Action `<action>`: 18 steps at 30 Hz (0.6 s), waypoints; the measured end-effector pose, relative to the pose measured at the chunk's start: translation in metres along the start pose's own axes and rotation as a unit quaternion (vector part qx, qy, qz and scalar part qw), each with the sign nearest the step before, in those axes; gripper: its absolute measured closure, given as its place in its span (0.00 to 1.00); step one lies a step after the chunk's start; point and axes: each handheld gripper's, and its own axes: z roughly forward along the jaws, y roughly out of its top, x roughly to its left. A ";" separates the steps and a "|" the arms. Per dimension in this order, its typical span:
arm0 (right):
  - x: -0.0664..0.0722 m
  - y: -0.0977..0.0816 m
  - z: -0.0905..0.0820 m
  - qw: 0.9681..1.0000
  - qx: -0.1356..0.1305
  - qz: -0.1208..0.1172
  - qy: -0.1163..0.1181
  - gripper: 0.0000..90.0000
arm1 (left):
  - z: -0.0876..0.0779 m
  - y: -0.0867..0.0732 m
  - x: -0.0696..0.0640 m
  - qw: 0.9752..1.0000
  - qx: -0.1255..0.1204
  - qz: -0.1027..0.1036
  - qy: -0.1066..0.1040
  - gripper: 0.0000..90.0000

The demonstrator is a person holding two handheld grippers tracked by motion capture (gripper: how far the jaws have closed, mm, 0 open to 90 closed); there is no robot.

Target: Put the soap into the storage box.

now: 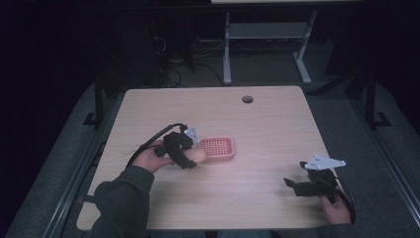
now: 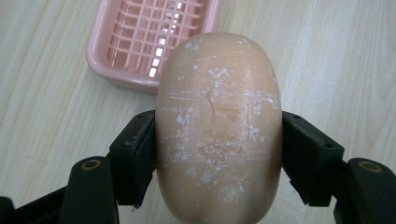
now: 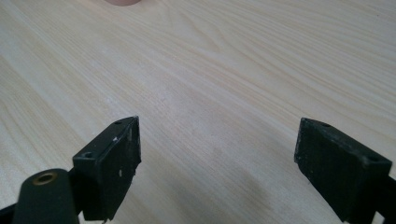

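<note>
- Left gripper: jaws clamped on soap bar, one pad per long side; grip sits mid-bar, likely so it won't pivot or slip.
- Soap bar pos.: off the table, just short of pink soap dish, approx. table centre, slightly toward left edge.
- Dish: slatted bottom, nothing in it; judged drop target, next move = carry fwd, lower, release.
- Right gripper: jaws wide, holding nothing, parked near right front corner, well apart from the dish, presumably to keep clear of the work.
</note>
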 end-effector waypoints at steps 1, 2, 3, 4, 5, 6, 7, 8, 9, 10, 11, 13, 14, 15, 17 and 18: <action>0.000 0.000 0.000 1.000 0.000 0.000 0.000 0.16 | 0.000 0.001 0.000 1.000 -0.001 0.000 0.000 0.36; 0.000 0.000 0.000 1.000 0.000 0.001 0.000 0.16 | 0.000 0.002 0.001 1.000 -0.001 -0.001 -0.002 0.36; 0.000 0.000 0.000 1.000 -0.001 0.001 0.000 0.16 | 0.001 0.003 0.002 1.000 0.000 0.001 -0.001 0.36; 0.000 0.000 0.000 1.000 -0.001 0.001 0.000 0.16 | 0.001 0.004 0.002 1.000 0.003 0.002 -0.002 0.36; 0.000 0.000 0.000 1.000 0.000 0.001 0.000 0.16 | 0.001 0.005 0.003 1.000 0.002 0.002 -0.001 0.36; 0.000 0.000 0.000 1.000 0.000 0.001 0.000 0.16 | 0.001 0.006 0.004 1.000 0.002 0.002 -0.001 0.36; 0.000 0.000 0.000 1.000 0.000 0.002 0.001 0.16 | 0.001 0.007 0.004 1.000 0.002 0.003 -0.002 0.36; 0.000 0.000 0.000 1.000 0.000 0.001 0.000 0.16 | 0.001 0.008 0.005 1.000 0.003 0.004 -0.002 0.36; 0.000 0.000 0.000 1.000 0.000 0.001 0.000 0.16 | 0.001 0.009 0.005 1.000 0.002 0.003 -0.001 0.36; -0.001 0.000 0.000 1.000 0.000 0.001 0.000 0.16 | 0.001 0.010 0.006 1.000 0.004 0.006 -0.001 0.36; -0.001 0.000 0.000 1.000 -0.001 0.001 0.000 0.16 | 0.001 0.011 0.006 1.000 0.002 0.004 -0.001 0.36; -0.001 0.000 0.000 1.000 -0.001 0.001 0.000 0.16 | 0.001 0.013 0.007 1.000 0.000 0.007 -0.001 0.36; -0.001 0.000 0.000 1.000 -0.001 0.001 0.000 0.16 | 0.001 0.014 0.008 1.000 -0.001 0.005 -0.001 0.36; -0.001 0.000 0.000 1.000 -0.001 0.001 0.000 0.16 | 0.001 0.015 0.008 1.000 0.001 0.007 0.000 0.36; -0.001 0.000 0.000 1.000 -0.003 0.001 0.001 0.16 | 0.002 0.016 0.009 1.000 0.001 0.008 0.000 0.36; -0.001 0.001 0.000 1.000 -0.002 0.001 0.001 0.16 | 0.003 0.017 0.009 1.000 0.000 0.005 -0.001 0.36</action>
